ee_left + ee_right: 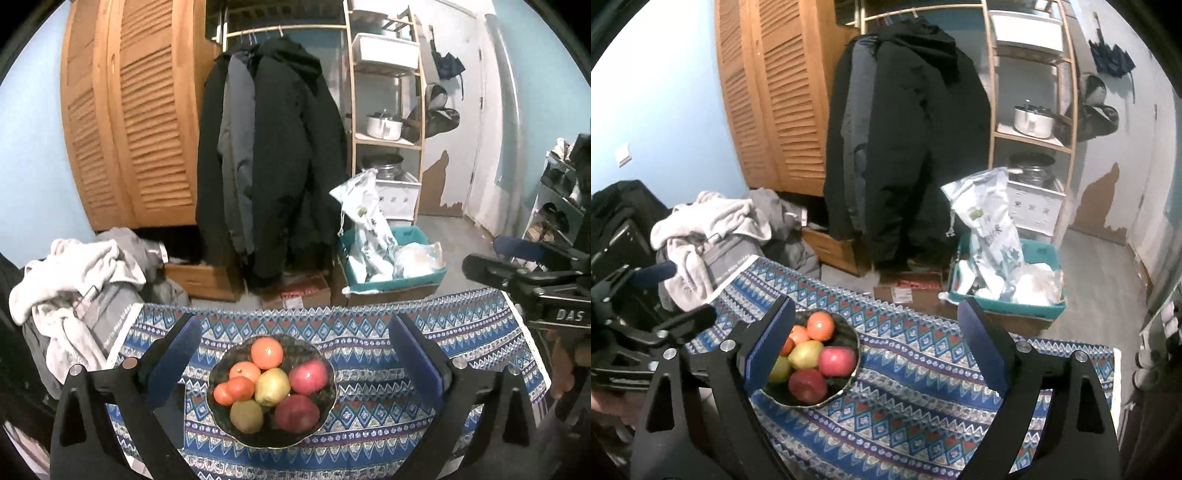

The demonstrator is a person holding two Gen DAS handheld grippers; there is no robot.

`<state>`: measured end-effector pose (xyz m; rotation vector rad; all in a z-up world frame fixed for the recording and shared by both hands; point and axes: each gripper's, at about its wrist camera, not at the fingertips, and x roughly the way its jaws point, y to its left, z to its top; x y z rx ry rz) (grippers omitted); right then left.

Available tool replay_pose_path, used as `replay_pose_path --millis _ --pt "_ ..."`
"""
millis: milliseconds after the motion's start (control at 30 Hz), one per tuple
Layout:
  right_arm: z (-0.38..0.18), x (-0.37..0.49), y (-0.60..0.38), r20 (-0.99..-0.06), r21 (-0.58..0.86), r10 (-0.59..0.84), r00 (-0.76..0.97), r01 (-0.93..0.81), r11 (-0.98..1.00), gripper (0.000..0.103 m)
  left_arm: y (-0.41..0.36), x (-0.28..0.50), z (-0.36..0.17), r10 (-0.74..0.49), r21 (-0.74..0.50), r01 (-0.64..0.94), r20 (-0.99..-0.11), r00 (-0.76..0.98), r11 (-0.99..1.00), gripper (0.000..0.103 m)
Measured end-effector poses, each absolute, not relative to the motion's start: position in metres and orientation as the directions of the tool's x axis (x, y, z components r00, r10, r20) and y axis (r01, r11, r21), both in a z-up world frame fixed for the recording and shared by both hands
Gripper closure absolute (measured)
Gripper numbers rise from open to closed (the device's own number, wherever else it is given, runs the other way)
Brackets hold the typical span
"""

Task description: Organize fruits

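Note:
A dark bowl (221, 417) sits on the table with the blue patterned cloth (369, 369). It holds several oranges (266, 352), two red apples (308, 376) and yellow-green fruits (272, 386). My left gripper (295, 354) is open and empty, raised above the bowl, which shows between its fingers. My right gripper (879, 332) is open and empty above the cloth, right of the bowl (846, 387); its left finger (768, 347) hides the bowl's left part. The right gripper also shows at the right edge of the left wrist view (524, 273).
A pile of grey and white clothes (74, 284) lies at the table's left end. Beyond the far edge hang dark coats (266, 158), with a teal bin of bags (391, 266), cardboard boxes and a wooden shelf (388, 110) on the floor.

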<state>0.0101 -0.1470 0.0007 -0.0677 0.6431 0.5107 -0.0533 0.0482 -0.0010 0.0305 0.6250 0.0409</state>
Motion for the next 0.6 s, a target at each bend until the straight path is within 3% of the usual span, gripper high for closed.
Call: replay_pose_path --millis 600 --pt "-0.007 0.017 -0.166 -0.602 0.111 0.409 0.686 -0.435 0.894 0.014 0.044 -0.05 0.0 0.067 0.043 -0.051 -0.596 0.8 0.998 0.001"
